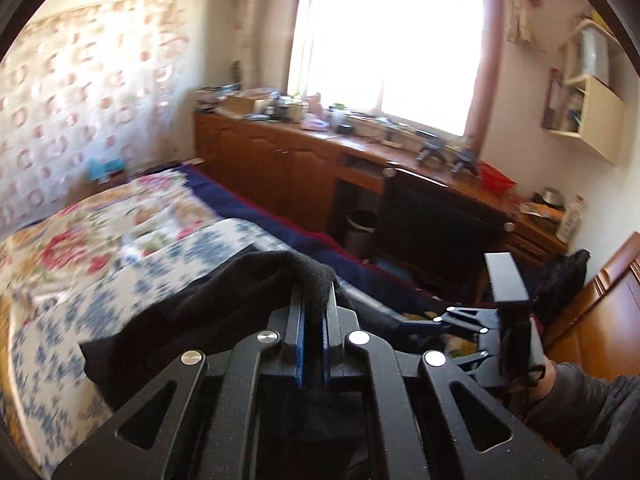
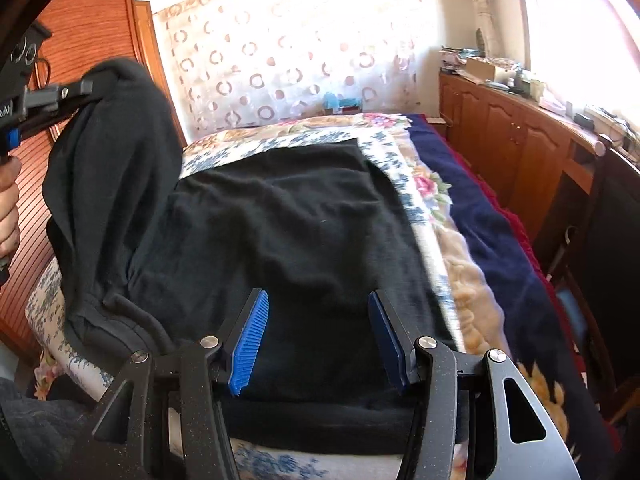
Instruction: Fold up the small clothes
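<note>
Black garment [image 2: 280, 232] lies spread on the bed [image 2: 500, 240], over a blue-flowered cloth [image 2: 384, 152] near its front edge. The right gripper [image 2: 318, 340] hangs above the near hem, its jaws spread, nothing between them. At the left edge the left gripper [image 1: 314, 300], jaws pressed together, pinches a lifted corner. Beyond the bed stands a wooden cabinet [image 2: 500, 120].

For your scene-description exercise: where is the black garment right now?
The black garment lies spread on the floral bedcover, below the open right tongs; the left tongs pinch one part and hold it raised at left.
</note>
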